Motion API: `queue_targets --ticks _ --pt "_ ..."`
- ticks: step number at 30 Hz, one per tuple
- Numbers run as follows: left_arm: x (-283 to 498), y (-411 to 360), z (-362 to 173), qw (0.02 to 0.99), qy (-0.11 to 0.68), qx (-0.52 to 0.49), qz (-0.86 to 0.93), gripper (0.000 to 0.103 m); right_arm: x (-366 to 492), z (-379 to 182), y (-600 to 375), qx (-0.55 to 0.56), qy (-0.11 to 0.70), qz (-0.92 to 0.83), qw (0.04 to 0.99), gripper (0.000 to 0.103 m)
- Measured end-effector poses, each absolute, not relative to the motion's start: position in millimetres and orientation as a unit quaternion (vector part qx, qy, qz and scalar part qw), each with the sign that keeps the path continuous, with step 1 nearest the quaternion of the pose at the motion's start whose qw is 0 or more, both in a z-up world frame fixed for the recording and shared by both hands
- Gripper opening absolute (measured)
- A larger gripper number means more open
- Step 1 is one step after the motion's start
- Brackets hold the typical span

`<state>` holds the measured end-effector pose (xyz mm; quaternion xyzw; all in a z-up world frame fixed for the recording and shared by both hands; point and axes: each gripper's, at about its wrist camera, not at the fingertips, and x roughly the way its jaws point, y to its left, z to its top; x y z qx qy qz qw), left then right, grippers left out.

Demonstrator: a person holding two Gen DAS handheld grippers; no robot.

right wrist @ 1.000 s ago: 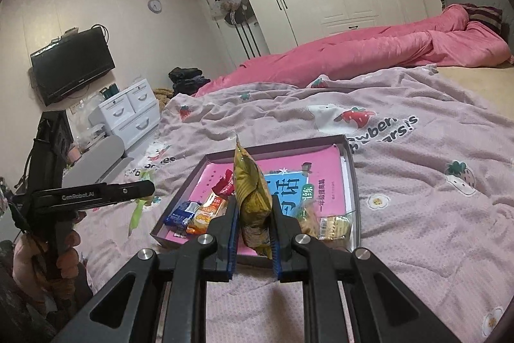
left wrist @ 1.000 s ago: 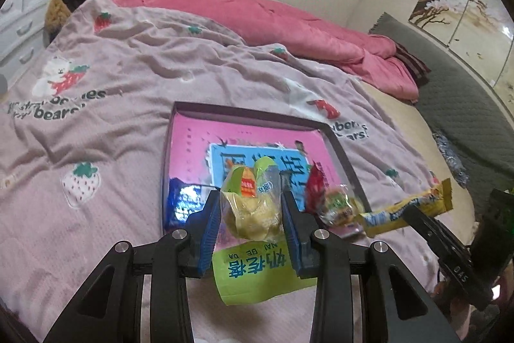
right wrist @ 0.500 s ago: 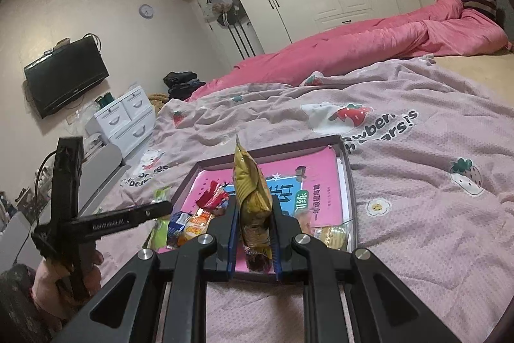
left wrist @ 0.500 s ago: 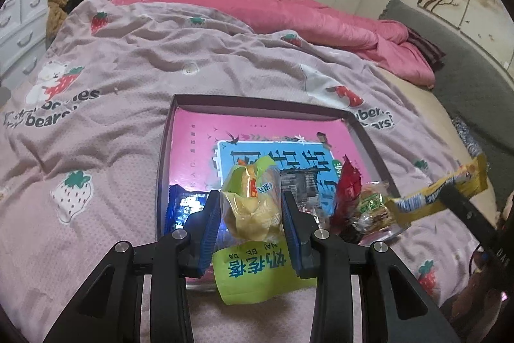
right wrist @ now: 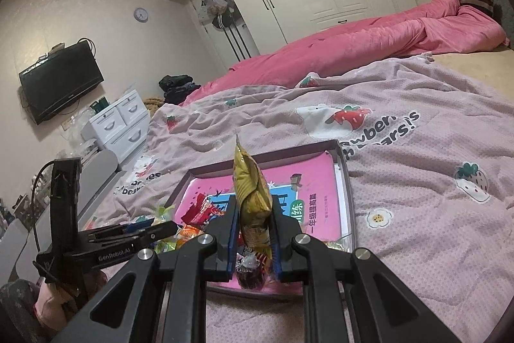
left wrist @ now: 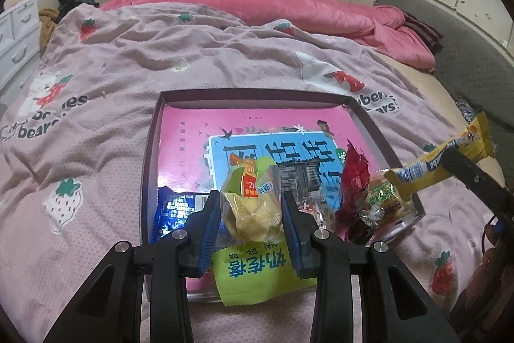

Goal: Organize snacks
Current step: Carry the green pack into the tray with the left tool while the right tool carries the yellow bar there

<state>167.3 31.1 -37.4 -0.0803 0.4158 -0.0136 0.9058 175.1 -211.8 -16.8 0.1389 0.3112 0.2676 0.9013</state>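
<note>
I am pinching a green-and-yellow snack bag [left wrist: 253,204] in my left tongs [left wrist: 252,224], and it is hanging just over the near edge of the shallow tray [left wrist: 151,150] on the bed. My right tongs [right wrist: 253,233] are pressed tight on a yellow snack packet [right wrist: 252,192], its long axis standing up toward 12 o'clock. The tray's open pink floor is lying ahead at 12 o'clock, while wrapped snacks, a red packet [left wrist: 353,179] among them, are crowding the near corner at 3 o'clock. My left tongs are probably nearer that open room.
</note>
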Motion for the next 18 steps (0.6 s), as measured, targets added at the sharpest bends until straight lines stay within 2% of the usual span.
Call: queue_targets --ticks 18 --pt "172 27 -52 0.899 0.432 -0.069 -0.018 0.038 196 -28 -204 0.141 0.315 0.260 0.902 0.017"
